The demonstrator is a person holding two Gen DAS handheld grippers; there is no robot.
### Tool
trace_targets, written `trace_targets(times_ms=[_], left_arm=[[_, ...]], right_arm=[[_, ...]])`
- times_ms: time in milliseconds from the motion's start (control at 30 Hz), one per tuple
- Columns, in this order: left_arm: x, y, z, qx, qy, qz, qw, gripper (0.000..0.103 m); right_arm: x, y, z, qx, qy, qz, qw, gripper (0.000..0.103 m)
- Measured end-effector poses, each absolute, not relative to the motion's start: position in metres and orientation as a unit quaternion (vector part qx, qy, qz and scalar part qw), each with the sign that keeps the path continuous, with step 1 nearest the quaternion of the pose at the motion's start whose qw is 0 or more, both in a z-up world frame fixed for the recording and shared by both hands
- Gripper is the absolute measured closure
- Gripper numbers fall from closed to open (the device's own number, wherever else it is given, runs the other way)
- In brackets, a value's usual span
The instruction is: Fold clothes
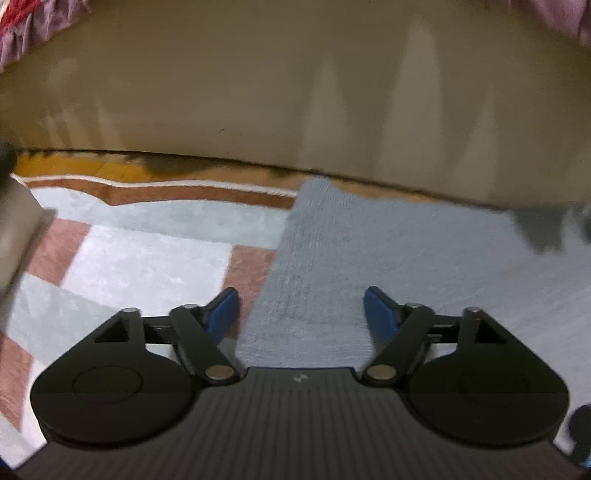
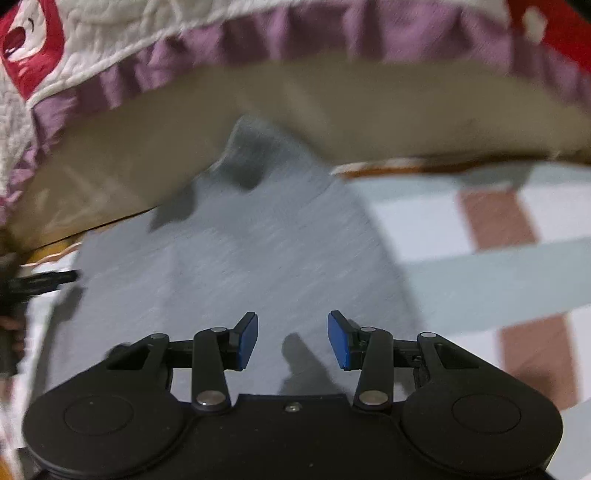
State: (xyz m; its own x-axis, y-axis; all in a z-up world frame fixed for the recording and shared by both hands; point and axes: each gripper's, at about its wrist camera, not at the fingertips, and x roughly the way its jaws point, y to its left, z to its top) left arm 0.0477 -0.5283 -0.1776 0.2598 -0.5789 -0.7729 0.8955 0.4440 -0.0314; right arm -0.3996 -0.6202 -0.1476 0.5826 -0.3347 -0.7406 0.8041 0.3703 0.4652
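showing both tools poised over the work: a flat grey knitted garment (image 1: 388, 251) lies spread on a checked rug of pale blue, white and terracotta squares (image 1: 140, 258), close against the beige side panel of a bed (image 1: 295, 110), above which hangs a quilted bedcover with a purple frill (image 2: 258, 33). the left gripper (image 1: 301, 314) hovers over the garment's left margin, jaws spread wide and empty; its left blue pad (image 1: 221, 314) sits above the rug and the other above the cloth, so the edge runs between them. the right gripper (image 2: 292, 339) hangs over the middle of the cloth (image 2: 240, 258), jaws likewise released and holding nothing. both views are motion-blurred, so fine seams cannot be read. a darker raised corner of fabric (image 2: 247, 155) shows at the far end near the bed. judged step: reaching for grasp points before a fold. to do it well, each tool should likely descend onto an edge or corner, pinch a single layer only, and lift both sides evenly so the fold line stays straight; catching the rug pile is the main risk.
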Motion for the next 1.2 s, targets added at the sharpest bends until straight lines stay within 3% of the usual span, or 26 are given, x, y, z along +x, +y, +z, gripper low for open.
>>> trace_targets(times_ms=[167, 267, 433, 800, 933, 1067, 1200], left_arm=[[0.047, -0.523, -0.183, 0.182, 0.366, -0.491, 0.769, 0.014], [0.031, -0.520, -0.181, 0.211, 0.337, -0.547, 0.736, 0.028], [0.003, -0.504, -0.167, 0.240, 0.298, -0.577, 0.721, 0.101], [-0.084, -0.406, -0.074, 0.236, 0.240, -0.643, 0.688, 0.100], [-0.122, -0.346, -0.044, 0.231, 0.220, -0.664, 0.676, 0.101], [-0.167, -0.285, -0.007, 0.279, 0.134, -0.654, 0.690, 0.101], [-0.172, -0.230, 0.020, 0.202, 0.173, -0.655, 0.707, 0.101]], right_arm=[[-0.397, -0.625, -0.156, 0.464, 0.278, -0.343, 0.768, 0.056], [-0.402, -0.630, -0.165, 0.491, 0.282, -0.349, 0.746, 0.055], [-0.404, -0.631, -0.173, 0.515, 0.282, -0.344, 0.732, 0.056], [-0.467, -0.635, -0.208, 0.726, 0.132, -0.280, 0.614, 0.050], [-0.481, -0.627, -0.191, 0.735, 0.095, -0.259, 0.619, 0.048], [-0.499, -0.616, -0.169, 0.736, 0.041, -0.240, 0.631, 0.037], [-0.510, -0.607, -0.159, 0.740, 0.013, -0.228, 0.633, 0.033]])
